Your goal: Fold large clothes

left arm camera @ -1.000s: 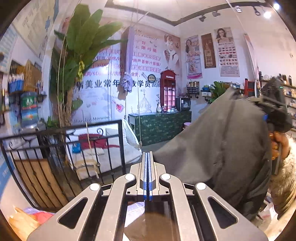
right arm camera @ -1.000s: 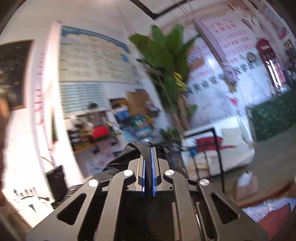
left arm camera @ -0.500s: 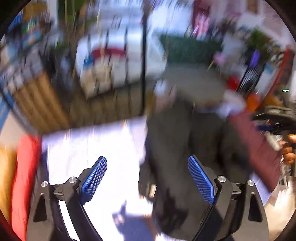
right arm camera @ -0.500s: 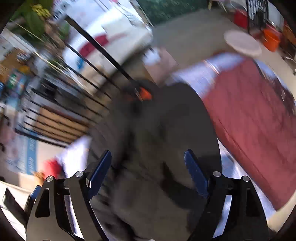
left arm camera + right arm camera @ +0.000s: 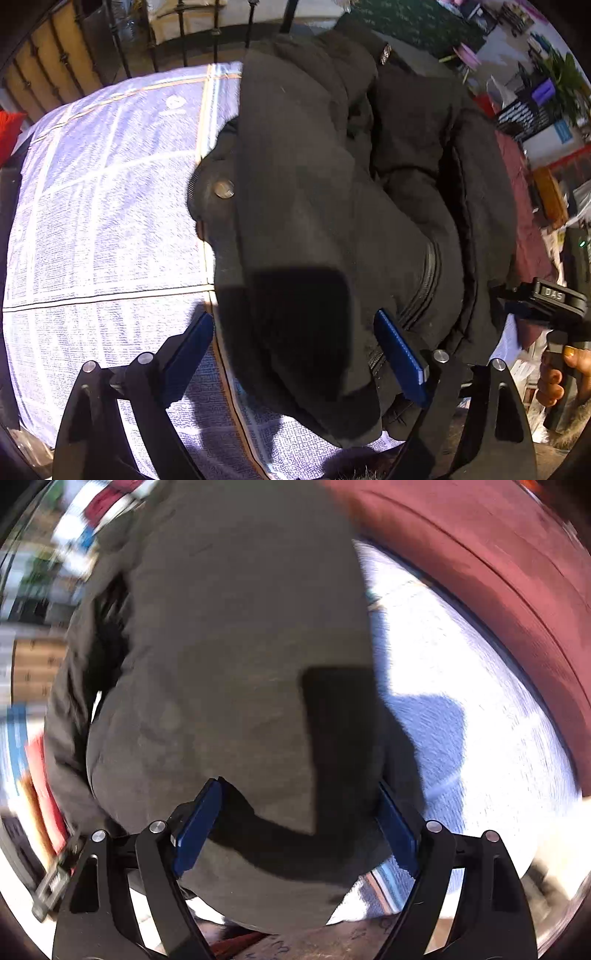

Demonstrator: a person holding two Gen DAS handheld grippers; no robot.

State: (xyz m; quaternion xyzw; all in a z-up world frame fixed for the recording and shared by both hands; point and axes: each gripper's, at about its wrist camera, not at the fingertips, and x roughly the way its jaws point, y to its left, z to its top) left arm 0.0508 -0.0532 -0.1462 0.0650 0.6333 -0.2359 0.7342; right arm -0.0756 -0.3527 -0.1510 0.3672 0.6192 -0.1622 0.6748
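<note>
A dark padded coat [image 5: 332,177] lies heaped on a desk spread with a pale lilac patterned cloth [image 5: 110,206], its snap button [image 5: 224,189] and zipper [image 5: 424,291] facing up. The left gripper [image 5: 295,354] hangs just above the coat's near edge, jaws spread wide and holding nothing. The right gripper [image 5: 295,823] hovers over the same garment (that view is smeared by motion), jaws likewise wide apart. A maroon cloth [image 5: 480,561] lies beside the coat, and a black iron railing [image 5: 184,33] stands beyond the desk.
</note>
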